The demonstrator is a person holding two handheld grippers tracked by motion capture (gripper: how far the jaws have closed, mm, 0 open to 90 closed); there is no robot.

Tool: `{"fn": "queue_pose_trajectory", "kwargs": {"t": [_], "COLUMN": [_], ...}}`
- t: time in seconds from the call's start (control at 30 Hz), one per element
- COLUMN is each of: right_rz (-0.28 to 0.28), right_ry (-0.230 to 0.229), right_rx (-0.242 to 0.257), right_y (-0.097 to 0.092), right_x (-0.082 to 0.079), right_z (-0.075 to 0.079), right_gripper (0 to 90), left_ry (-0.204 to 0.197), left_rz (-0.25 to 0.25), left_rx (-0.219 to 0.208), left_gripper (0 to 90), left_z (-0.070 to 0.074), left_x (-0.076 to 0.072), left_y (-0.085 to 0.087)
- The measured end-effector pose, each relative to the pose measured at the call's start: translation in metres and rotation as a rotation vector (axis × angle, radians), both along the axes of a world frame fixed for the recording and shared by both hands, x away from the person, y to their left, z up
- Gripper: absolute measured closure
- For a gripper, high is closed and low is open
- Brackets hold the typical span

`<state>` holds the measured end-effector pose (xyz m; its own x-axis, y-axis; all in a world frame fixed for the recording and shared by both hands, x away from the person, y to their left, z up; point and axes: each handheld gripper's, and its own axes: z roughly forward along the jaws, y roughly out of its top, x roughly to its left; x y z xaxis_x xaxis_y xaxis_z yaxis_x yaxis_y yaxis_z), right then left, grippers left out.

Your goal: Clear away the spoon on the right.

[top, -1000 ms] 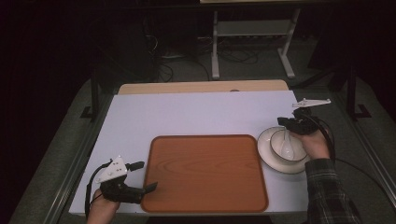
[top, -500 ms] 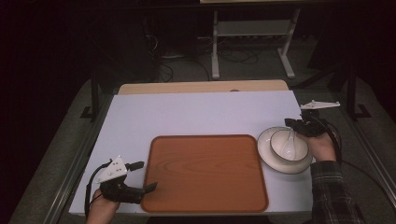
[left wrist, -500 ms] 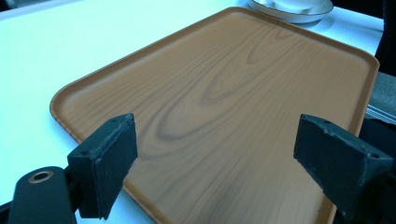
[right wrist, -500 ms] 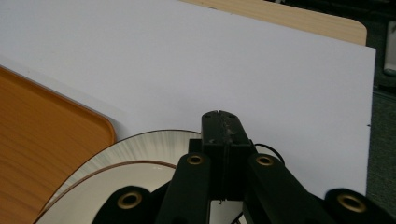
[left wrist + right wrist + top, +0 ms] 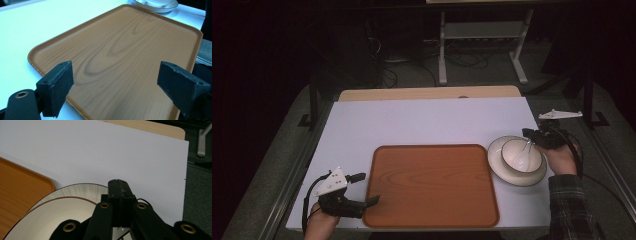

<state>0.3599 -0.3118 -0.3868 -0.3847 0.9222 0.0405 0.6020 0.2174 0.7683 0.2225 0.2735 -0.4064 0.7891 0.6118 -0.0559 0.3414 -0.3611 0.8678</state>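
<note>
A brown wood-grain tray [image 5: 432, 185] lies in the middle of the white table. To its right a white bowl [image 5: 509, 150] sits on a white plate [image 5: 512, 177]. A spoon [image 5: 523, 154] leans in the bowl, its handle running up to my right gripper [image 5: 528, 134], which is shut on it at the bowl's far right rim. In the right gripper view the shut jaws [image 5: 119, 185] hang over the bowl [image 5: 50, 220] and plate [image 5: 82, 188]. My left gripper [image 5: 368, 188] rests open at the tray's near left corner, its jaws [image 5: 117, 87] spread over the bare tray [image 5: 120, 50].
The white tabletop [image 5: 422, 120] stretches behind the tray, with a wooden strip [image 5: 427, 93] at its far edge. A metal stand [image 5: 482, 45] and cables sit on the dark floor beyond. The table's right edge lies close to the plate.
My right gripper has shifted slightly to the right and nearer with the spoon, which stays in the bowl. The left gripper has not moved.
</note>
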Motion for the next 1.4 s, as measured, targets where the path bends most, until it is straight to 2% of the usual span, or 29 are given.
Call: {"fn": "queue_pose_trajectory", "kwargs": {"t": [0.4, 0.97, 1.4], "right_rz": [-0.020, -0.033, -0.055], "right_ry": [0.001, 0.011, 0.011], "right_rx": [0.003, -0.041, -0.038], "right_y": [-0.011, -0.022, -0.035], "right_x": [-0.011, -0.039, -0.060], "right_z": [0.000, -0.002, -0.003], "right_gripper": [89.2, 89.3, 89.2], "left_ry": [0.000, -0.002, 0.000], "left_rz": [0.001, 0.006, 0.008], "left_rx": [-0.004, -0.008, -0.011], "left_gripper": [13.1, 13.1, 13.1], "left_z": [0.000, 0.001, 0.001], "left_x": [0.000, 0.000, 0.001], "left_y": [0.000, 0.002, 0.002]}}
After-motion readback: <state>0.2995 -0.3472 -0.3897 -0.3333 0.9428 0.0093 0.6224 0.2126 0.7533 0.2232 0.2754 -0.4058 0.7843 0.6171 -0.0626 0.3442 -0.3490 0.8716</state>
